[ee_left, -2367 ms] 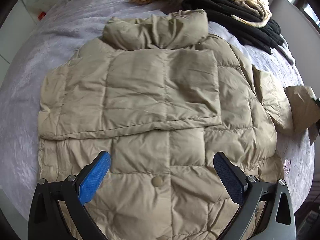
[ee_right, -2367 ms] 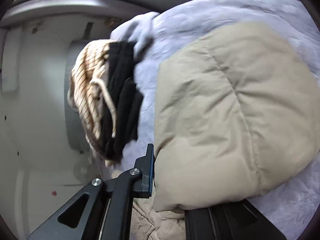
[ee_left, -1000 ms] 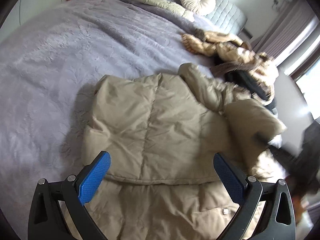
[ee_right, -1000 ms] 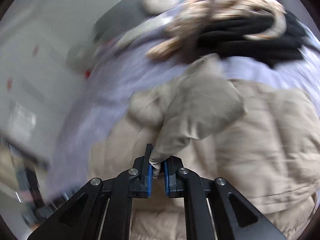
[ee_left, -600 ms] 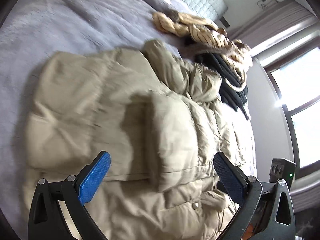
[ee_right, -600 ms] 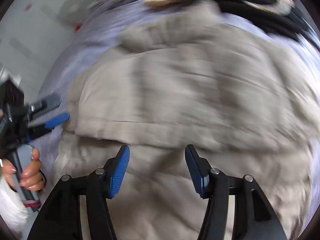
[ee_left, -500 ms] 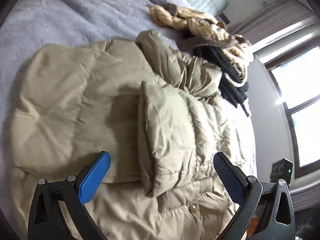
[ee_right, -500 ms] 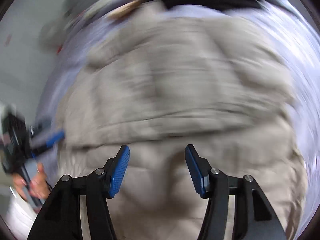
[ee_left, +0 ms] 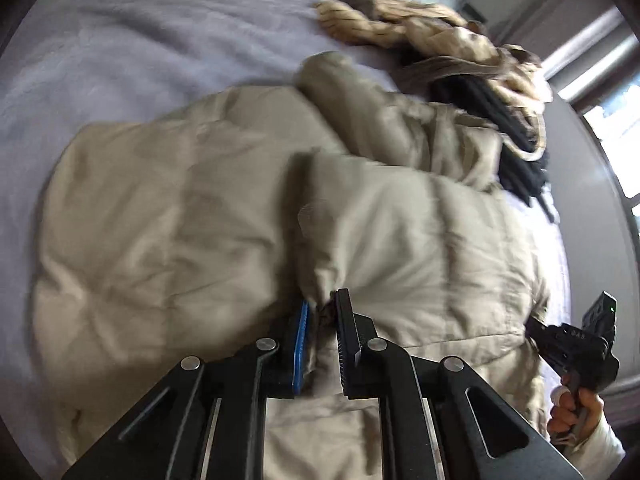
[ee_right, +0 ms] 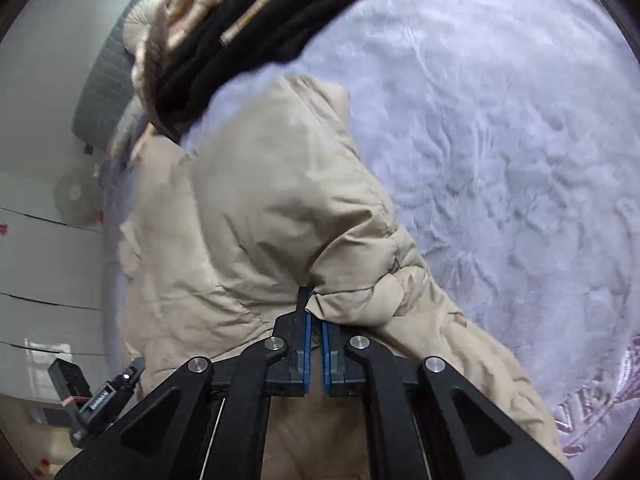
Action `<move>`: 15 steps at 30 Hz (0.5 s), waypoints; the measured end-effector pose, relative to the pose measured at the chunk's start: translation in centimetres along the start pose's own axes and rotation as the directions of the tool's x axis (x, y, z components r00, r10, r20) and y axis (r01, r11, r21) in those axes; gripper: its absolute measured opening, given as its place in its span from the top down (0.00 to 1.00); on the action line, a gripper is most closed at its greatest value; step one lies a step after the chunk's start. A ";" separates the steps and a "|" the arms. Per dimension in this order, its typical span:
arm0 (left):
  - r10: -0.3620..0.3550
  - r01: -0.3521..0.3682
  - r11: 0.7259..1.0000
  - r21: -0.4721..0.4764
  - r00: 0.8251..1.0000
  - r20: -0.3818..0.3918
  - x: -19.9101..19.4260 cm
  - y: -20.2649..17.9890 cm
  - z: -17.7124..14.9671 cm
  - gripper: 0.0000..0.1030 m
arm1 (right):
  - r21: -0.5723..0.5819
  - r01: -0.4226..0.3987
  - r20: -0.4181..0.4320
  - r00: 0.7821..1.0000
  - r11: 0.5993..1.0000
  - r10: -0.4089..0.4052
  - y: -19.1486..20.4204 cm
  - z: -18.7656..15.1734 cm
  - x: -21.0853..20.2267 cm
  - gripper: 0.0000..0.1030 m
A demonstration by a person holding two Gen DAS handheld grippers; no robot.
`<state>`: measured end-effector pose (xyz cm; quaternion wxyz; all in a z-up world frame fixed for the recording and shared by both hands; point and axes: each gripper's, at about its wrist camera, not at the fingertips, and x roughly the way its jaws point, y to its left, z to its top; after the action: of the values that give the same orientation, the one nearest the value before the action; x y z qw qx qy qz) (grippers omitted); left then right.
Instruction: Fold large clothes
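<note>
Partly blurred: beige puffer jacket (ee_left: 224,216) on the bed (ee_left: 132,52). Fabric is pinched by closing left gripper (ee_left: 320,308) and right gripper (ee_right: 314,310). Bedspread lettering (ee_right: 592,400) is cut off, unreadable.

The bedspread (ee_right: 520,160) carries embroidered lettering at its lower right edge (too cut off to read); small white print on the left gripper (ee_right: 120,380) is illegible.

each wrist camera looks steeply down along its own fingers, close over the beige jacket (ee_left: 224,216) (ee_right: 256,216) on the lilac bed (ee_left: 140,48) (ee_right: 500,128), both sharing the clothes pile (ee_left: 460,52) (ee_right: 248,24) toward twelve o'clock.
</note>
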<state>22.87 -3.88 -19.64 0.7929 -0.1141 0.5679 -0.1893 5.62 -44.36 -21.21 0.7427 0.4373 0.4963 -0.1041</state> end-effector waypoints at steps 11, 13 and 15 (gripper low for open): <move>0.026 -0.030 0.998 0.051 0.995 0.093 -5.1 -0.9 1.3 0.86 | -0.132 -0.010 -0.035 0.999 0.991 0.005 -0.4 0.2 -0.8 0.96; 0.006 -0.015 0.996 0.091 0.995 0.097 -4.3 -2.9 2.2 0.86 | -0.161 -0.002 -0.040 0.999 0.987 -0.005 0.6 0.6 -0.5 0.96; 0.015 -0.026 0.992 0.122 0.996 0.085 -2.9 -4.4 2.8 0.86 | -0.183 0.004 -0.046 0.999 0.983 -0.013 0.8 0.7 -0.3 0.96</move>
<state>23.94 -6.67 -14.50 0.8234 -0.0671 0.5226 -0.2107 6.37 -44.49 -20.40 0.7673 0.3676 0.5230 -0.0512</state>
